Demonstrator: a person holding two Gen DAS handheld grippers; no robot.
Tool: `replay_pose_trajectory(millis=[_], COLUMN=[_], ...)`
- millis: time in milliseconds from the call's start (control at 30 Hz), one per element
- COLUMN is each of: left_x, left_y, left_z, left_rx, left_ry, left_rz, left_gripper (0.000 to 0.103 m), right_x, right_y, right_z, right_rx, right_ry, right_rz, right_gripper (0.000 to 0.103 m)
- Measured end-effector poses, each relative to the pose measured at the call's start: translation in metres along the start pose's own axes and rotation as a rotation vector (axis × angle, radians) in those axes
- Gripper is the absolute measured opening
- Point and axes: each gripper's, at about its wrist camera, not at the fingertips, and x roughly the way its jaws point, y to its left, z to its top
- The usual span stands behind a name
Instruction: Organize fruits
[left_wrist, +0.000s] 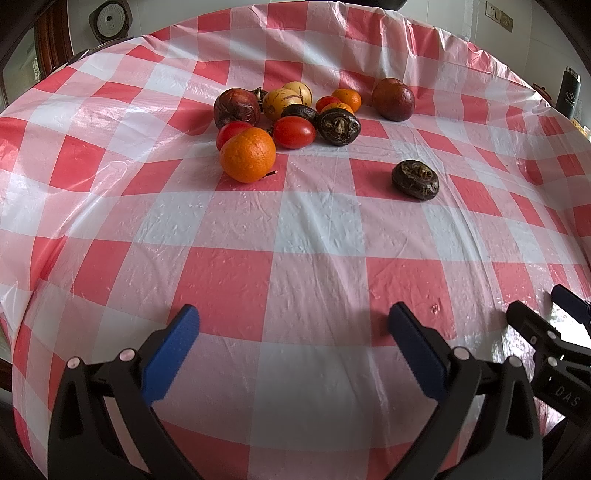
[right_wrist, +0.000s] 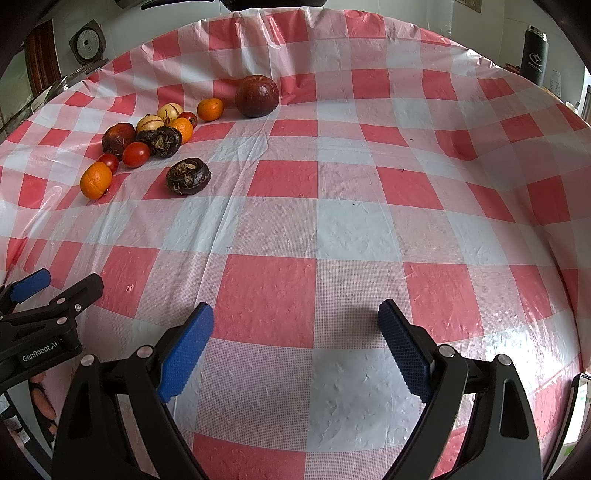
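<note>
A mixed fruit pile (left_wrist: 288, 110) lies on a red-and-white checked tablecloth (left_wrist: 295, 258), toward twelve o'clock from the left gripper (left_wrist: 293, 325) and ten o'clock from the right gripper (right_wrist: 295, 321). Both claws are spread wide and empty, well short of it. From left: a large orange (left_wrist: 247, 154), tomatoes (left_wrist: 294, 132), a lone water chestnut (left_wrist: 415, 180) and a dark apple (left_wrist: 392, 99). Round fruit could roll on the wrinkled plastic if nudged. Fruits overlap, so several at the back are hard to identify.

A cluster of oranges, red tomatoes, yellow striped melons and dark wrinkled fruits (left_wrist: 291, 110) lies far left; one dark round wrinkled fruit (left_wrist: 415, 180) sits apart, nearer.
</note>
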Motion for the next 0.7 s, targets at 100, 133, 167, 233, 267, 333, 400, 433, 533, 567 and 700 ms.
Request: replay_pose_trajectory(millis=[100,133,167,233,267,333,400,433,533,567,700], left_x=[0.0,0.0,0.0,0.0,0.0,0.0,0.0,0.0,0.0,0.0,0.0], left_y=[0.0,0.0,0.0,0.0,0.0,0.0,0.0,0.0,0.0,0.0,0.002], left_z=[0.0,0.0,0.0,0.0,0.0,0.0,0.0,0.0,0.0,0.0,0.002], left_rx=[0.0,0.0,0.0,0.0,0.0,0.0,0.0,0.0,0.0,0.004,0.05], left_ry=[0.0,0.0,0.0,0.0,0.0,0.0,0.0,0.0,0.0,0.0,0.032], left_rz=[0.0,0.0,0.0,0.0,0.0,0.0,0.0,0.0,0.0,-0.003,-0.038], left_gripper=[0.102,0.102,0.102,0.102,0.102,0.102,0.102,0.102,0.102,0.102,0.102], right_x=[0.0,0.0,0.0,0.0,0.0,0.0,0.0,0.0,-0.001,0.0,0.007], right_y=[0.0,0.0,0.0,0.0,0.0,0.0,0.0,0.0,0.001,0.001,0.002], right_z=[0.0,0.0,0.0,0.0,0.0,0.0,0.0,-0.001,-0.001,0.0,0.01], right_rx=[0.0,0.0,0.0,0.0,0.0,0.0,0.0,0.0,-0.008,-0.011,-0.058], right_ry=[0.0,0.0,0.0,0.0,0.0,0.0,0.0,0.0,0.001,0.01,0.063], right_rz=[0.0,0.0,0.0,0.0,0.0,0.0,0.0,0.0,-0.001,0.004,0.035], right_gripper=[0.088,0.088,0.088,0.088,0.088,0.088,0.088,0.088,0.087,0.087,0.087])
